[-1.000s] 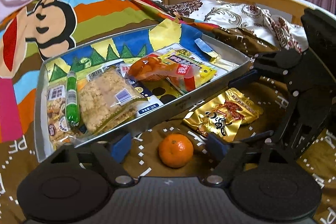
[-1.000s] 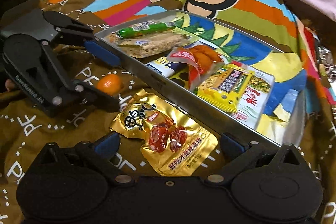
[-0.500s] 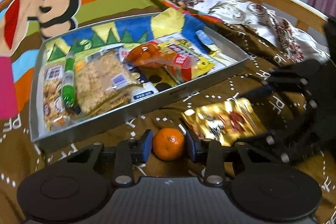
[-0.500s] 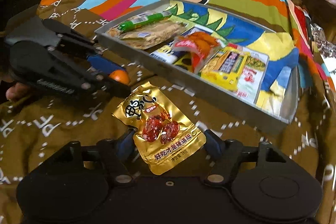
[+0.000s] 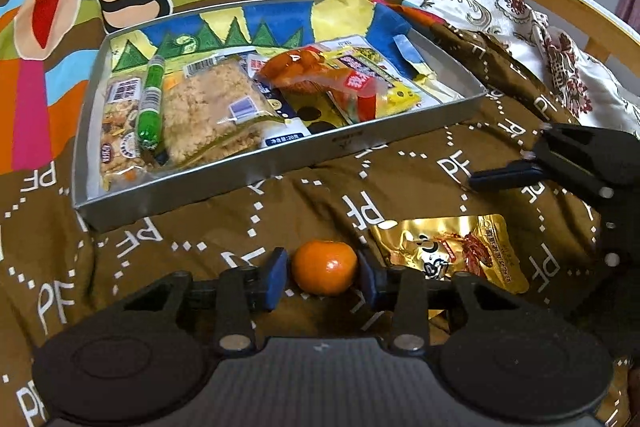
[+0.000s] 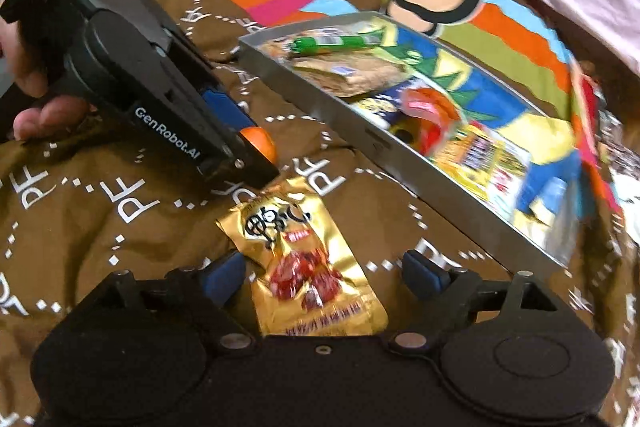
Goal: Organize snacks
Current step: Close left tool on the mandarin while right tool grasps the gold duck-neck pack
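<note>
Two claws over brown bedspread [image 5: 180, 227]. Left claw [image 5: 323, 275] easing apart, one orange mandarin [image 5: 324, 267] between pads. Right claw [image 6: 322, 273] widening, released, one gold snack pouch [image 6: 308, 263] between fingers. One metal tray [image 5: 280, 163] at 12 o'clock, several snacks inside.

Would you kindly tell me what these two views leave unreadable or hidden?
- Left wrist view: the gold pouch has its lower edge hidden behind the left gripper.
- Right wrist view: the mandarin is mostly covered by that gripper.
- Right wrist view: wrappers at the tray's near end are motion-blurred, print illegible.
</note>
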